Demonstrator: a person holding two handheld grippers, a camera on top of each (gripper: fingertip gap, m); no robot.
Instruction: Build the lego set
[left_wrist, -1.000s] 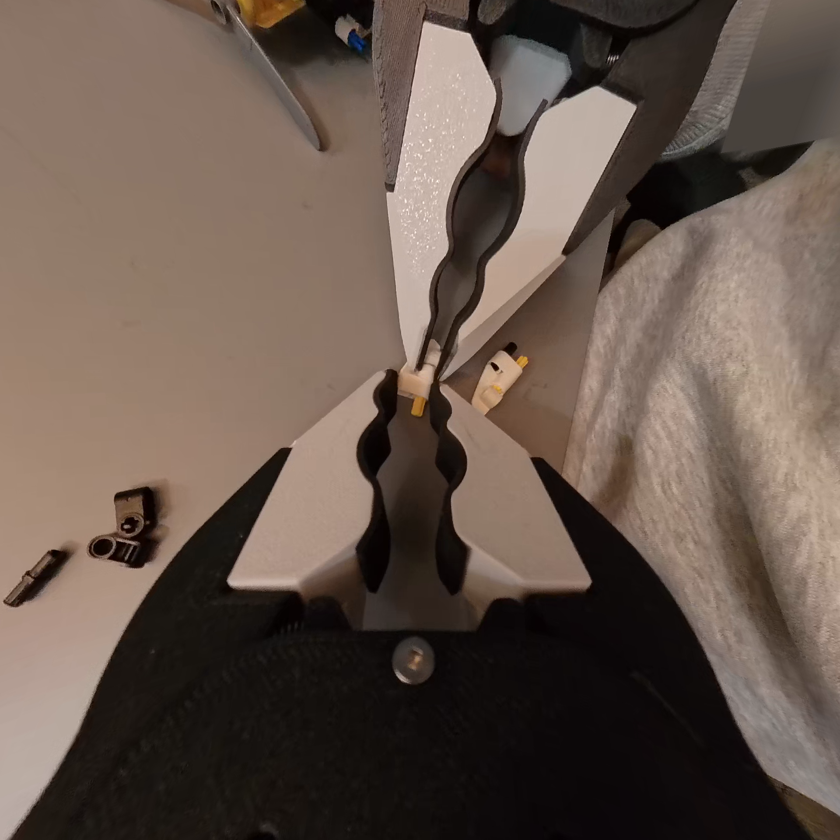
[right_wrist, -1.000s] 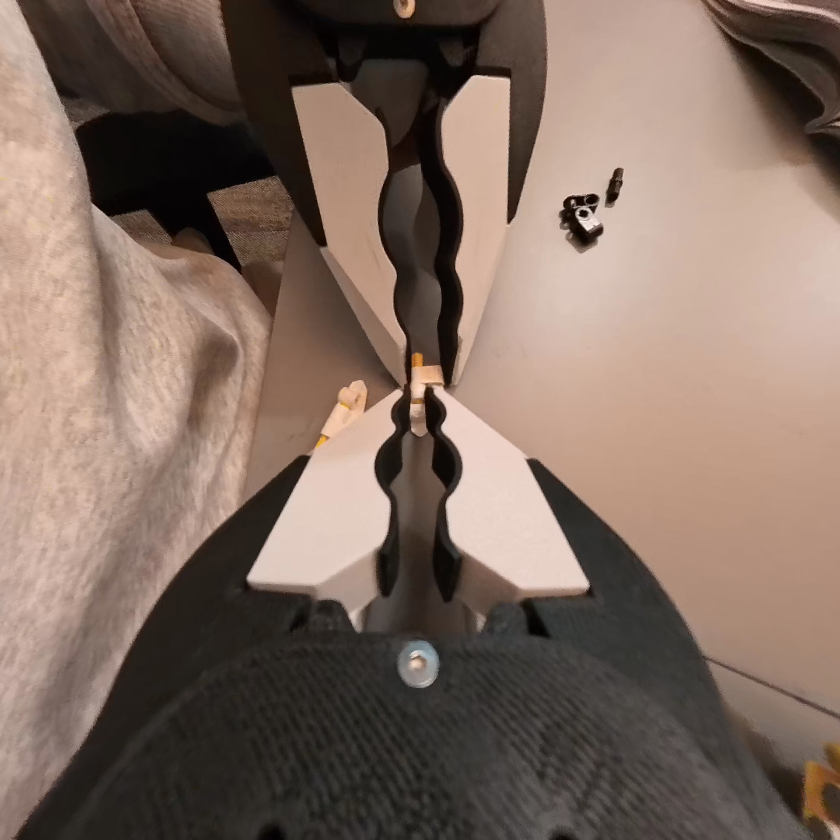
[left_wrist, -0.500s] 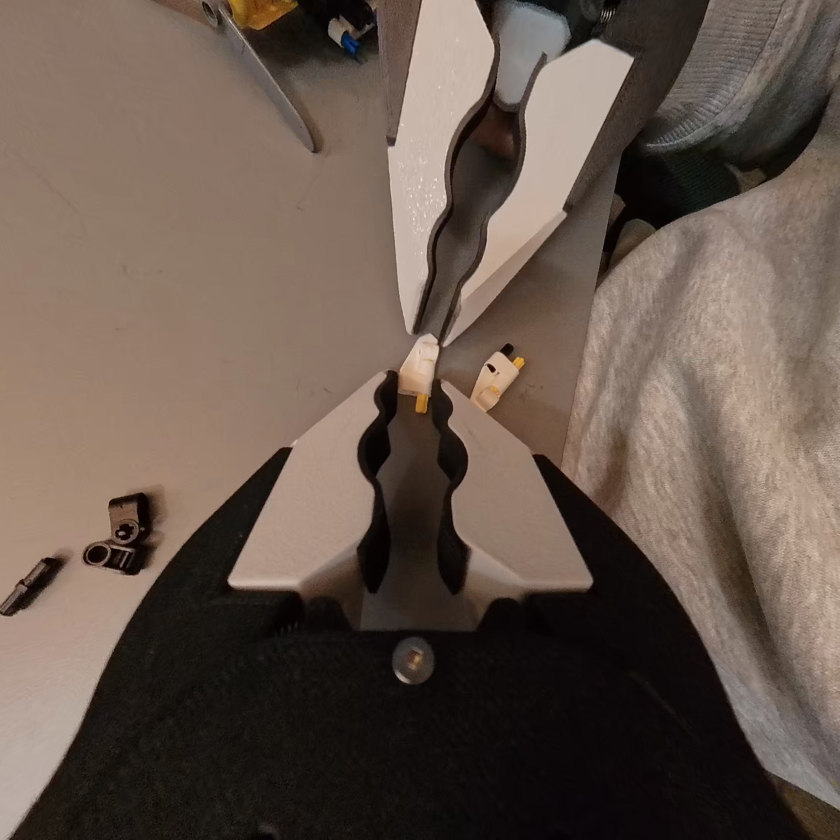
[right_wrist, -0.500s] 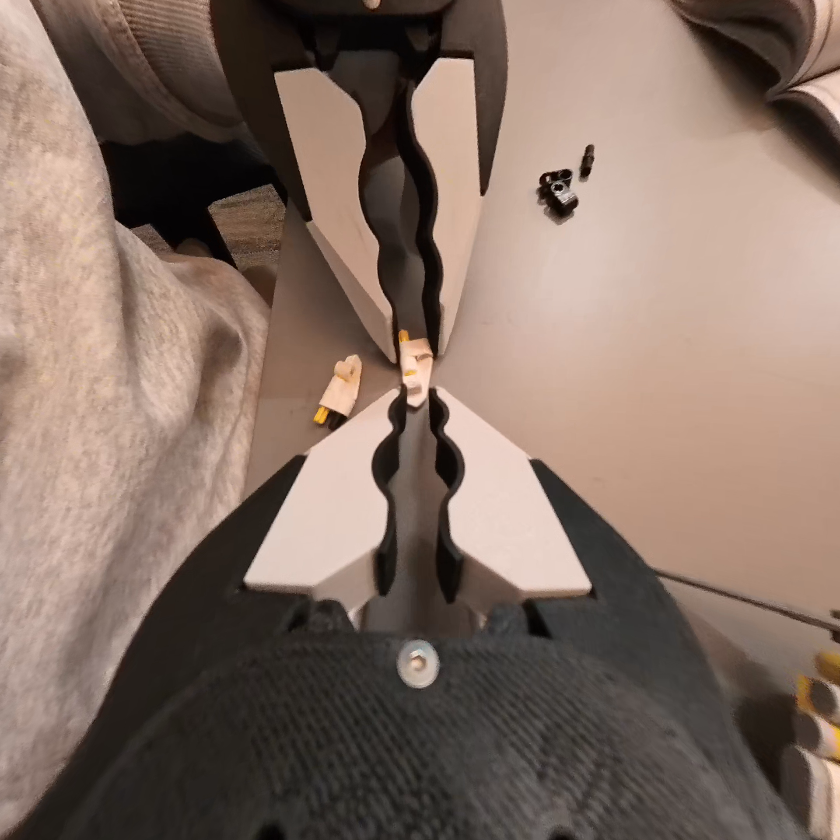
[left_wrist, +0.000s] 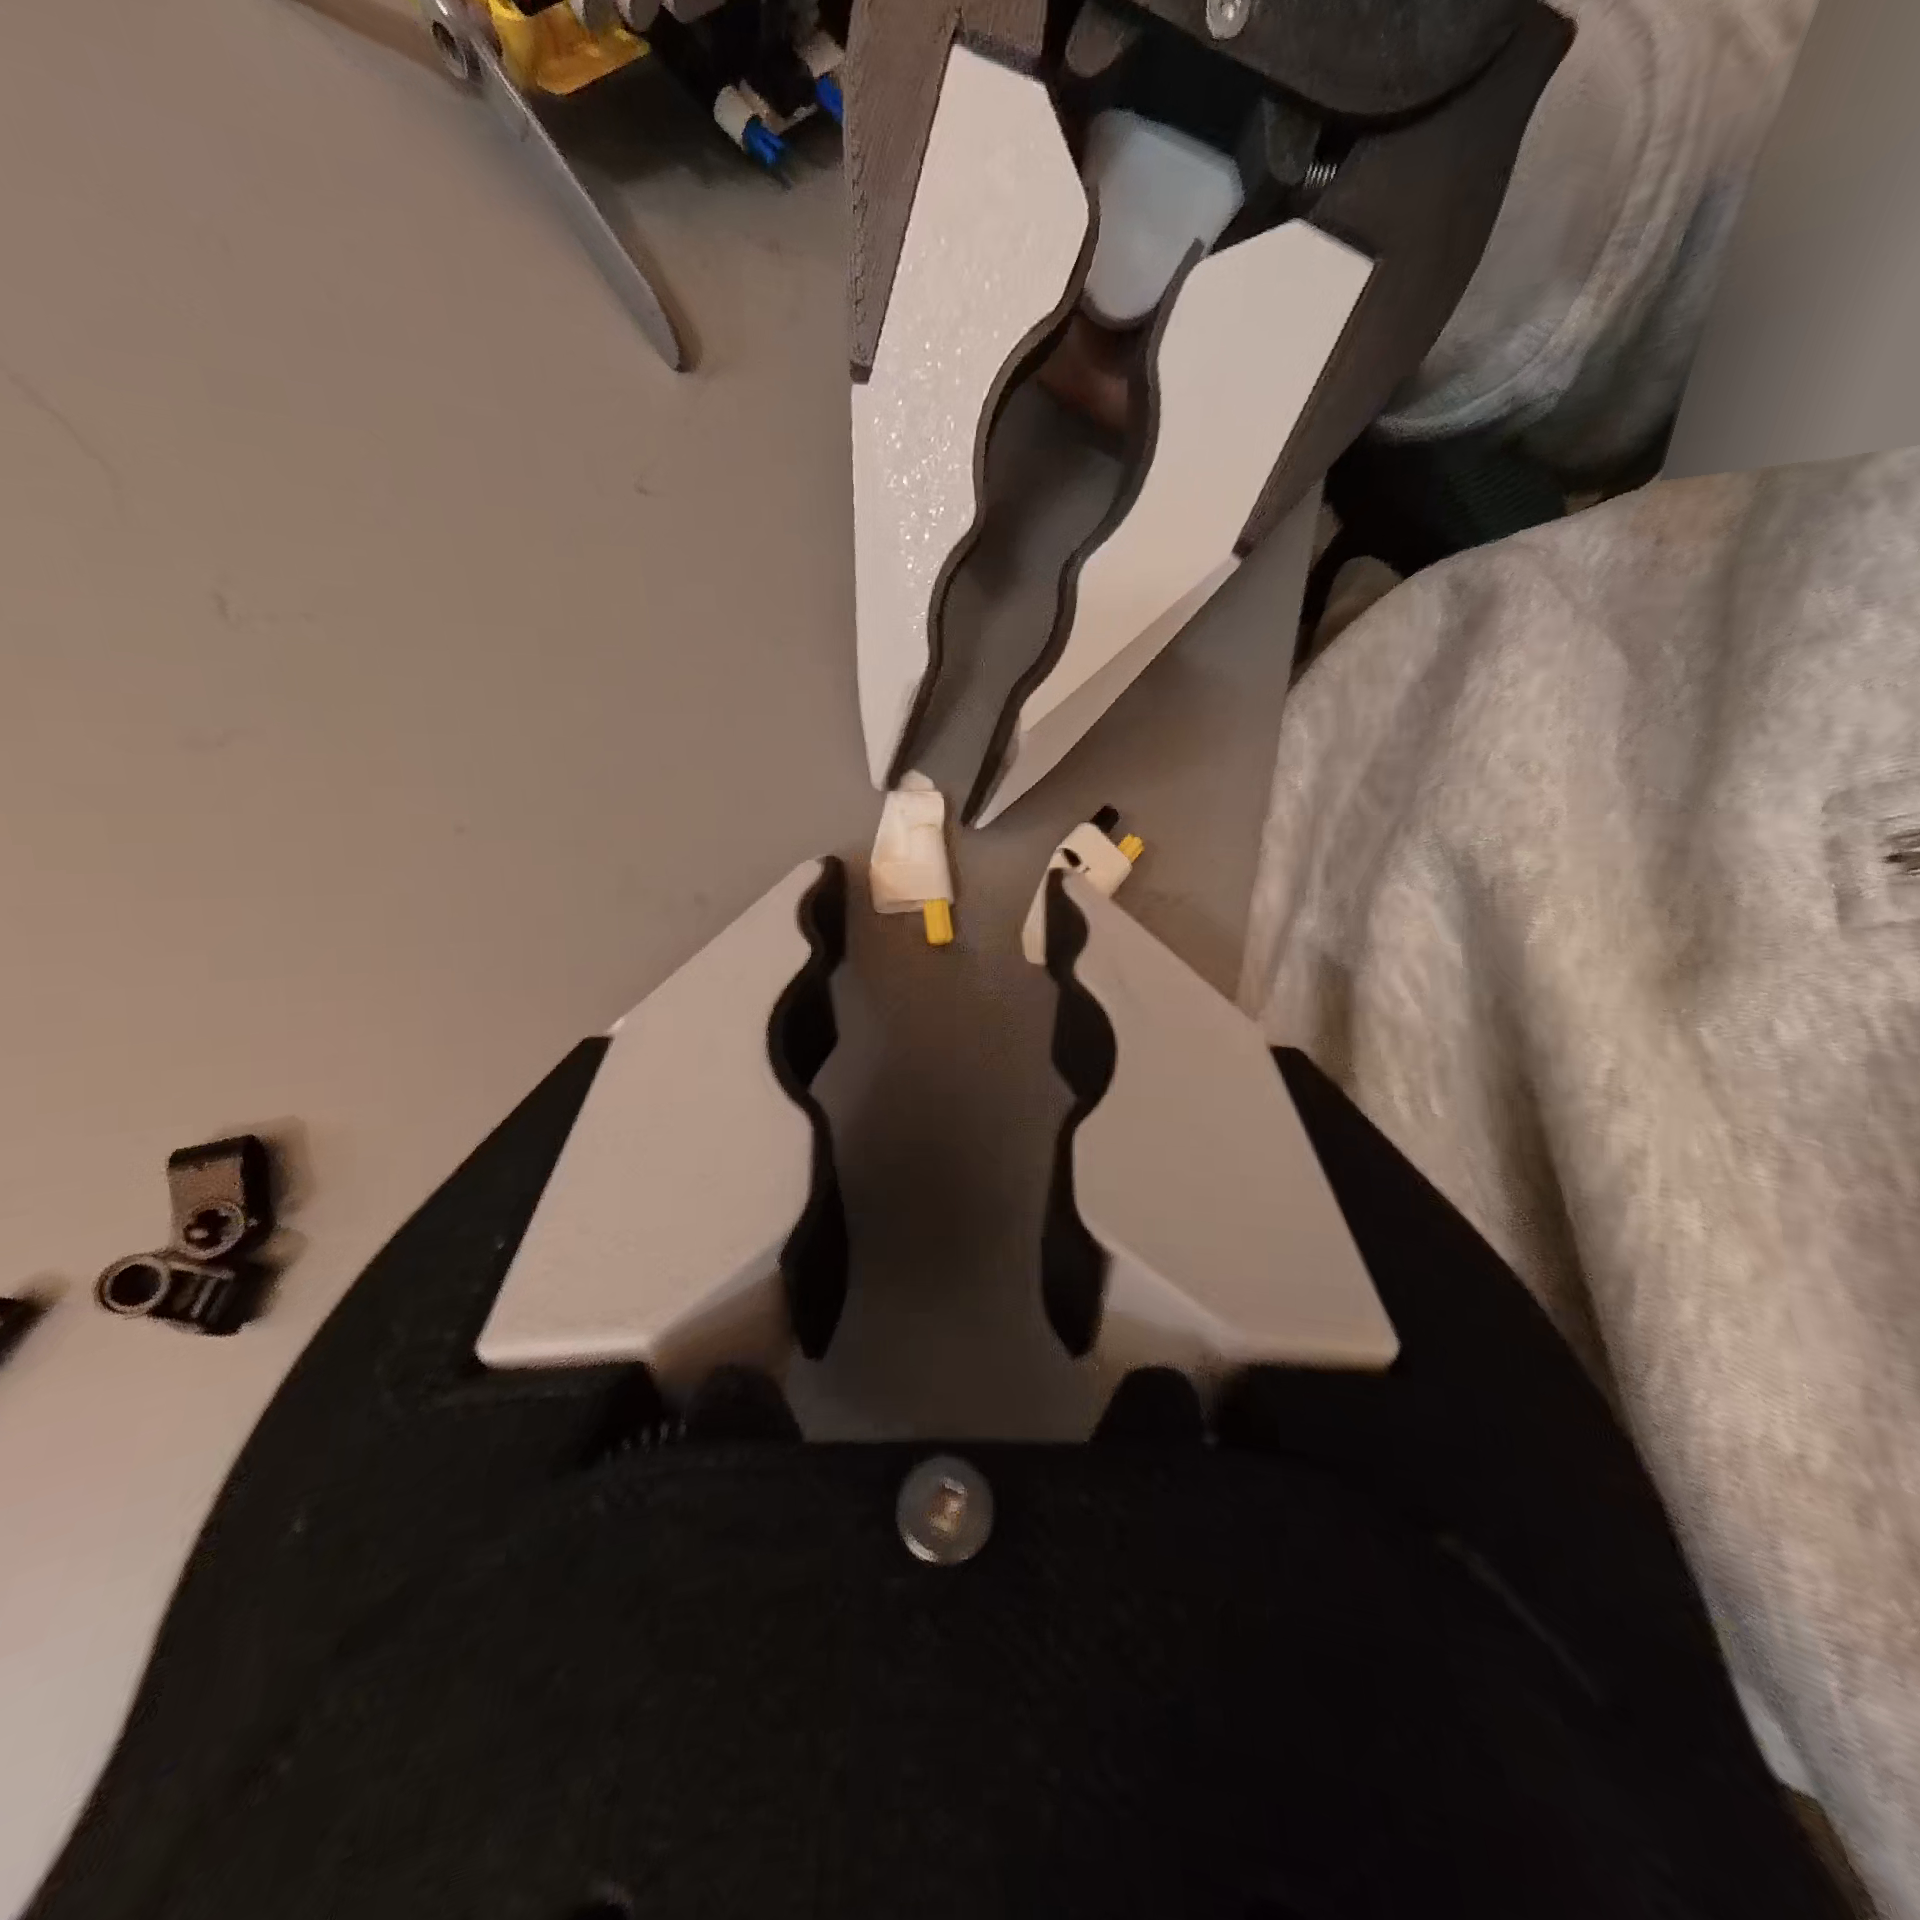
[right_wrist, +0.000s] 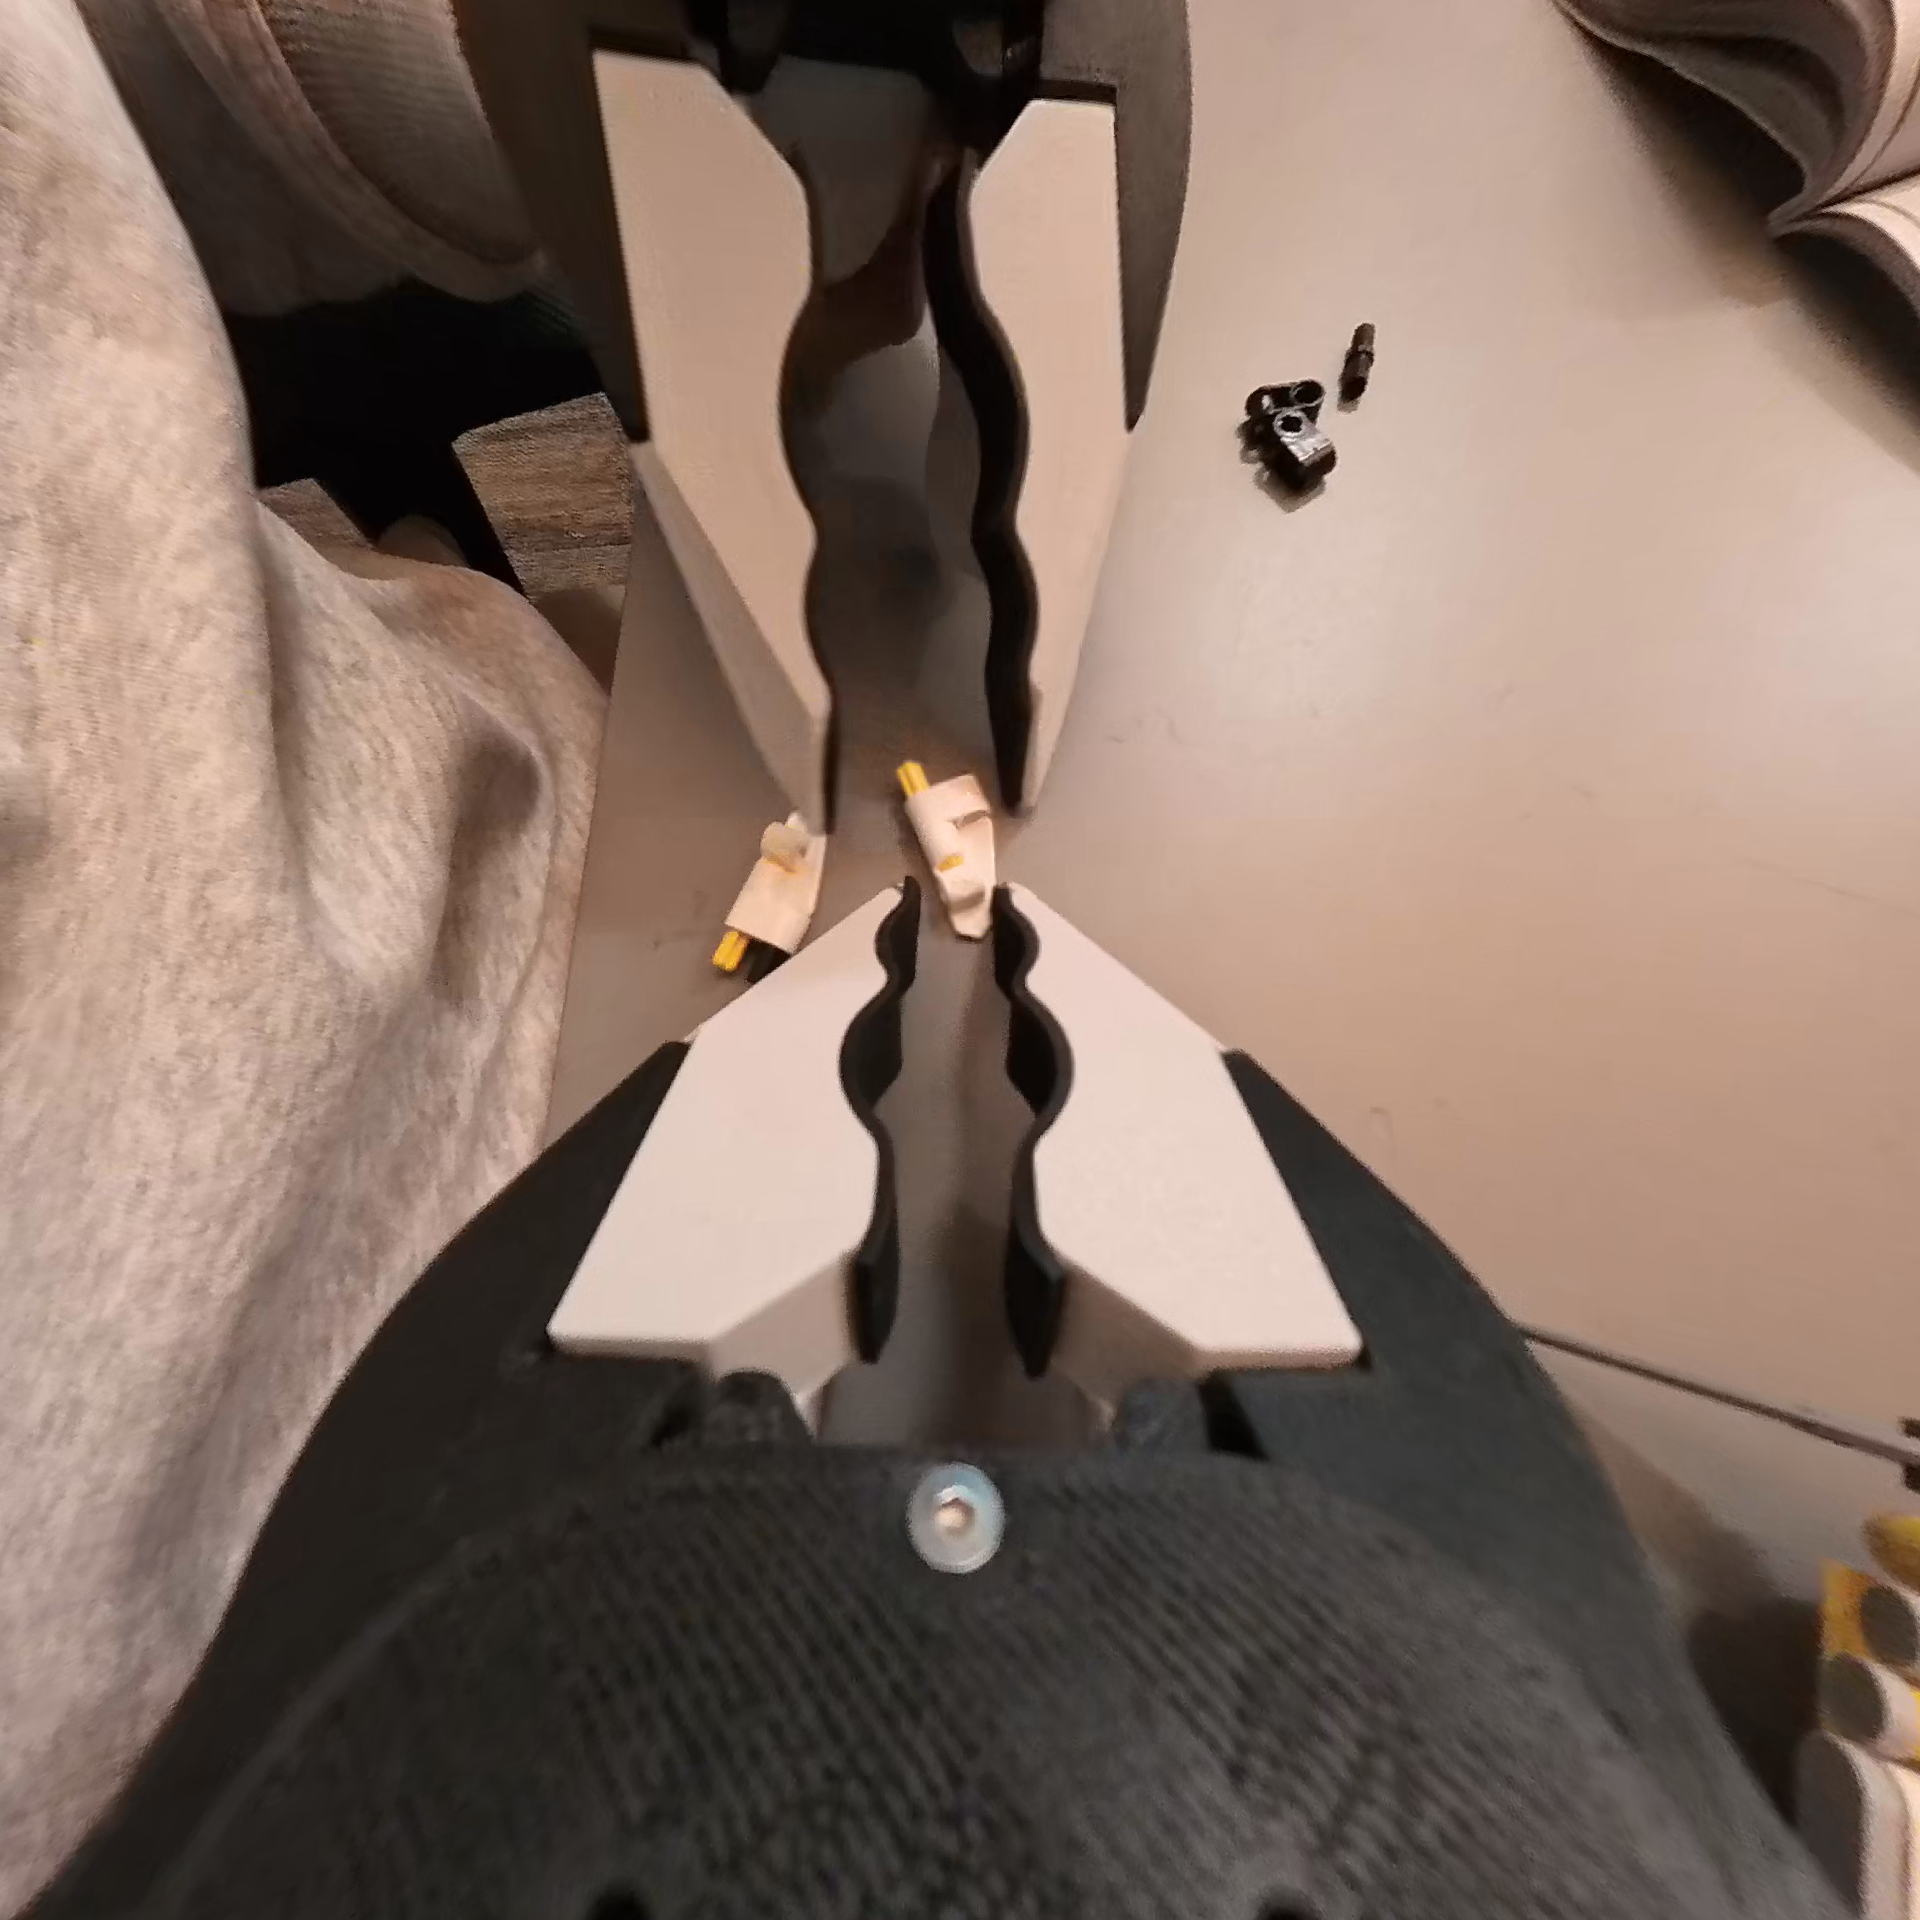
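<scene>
Both grippers, left (left_wrist: 940, 883) and right (right_wrist: 951, 899), were seen spread open with nothing held, white piece (left_wrist: 909, 857) loose between them, so regripping was probably needed next

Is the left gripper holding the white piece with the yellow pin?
No, the left gripper is open; the white piece lies loose between its tips.
</scene>
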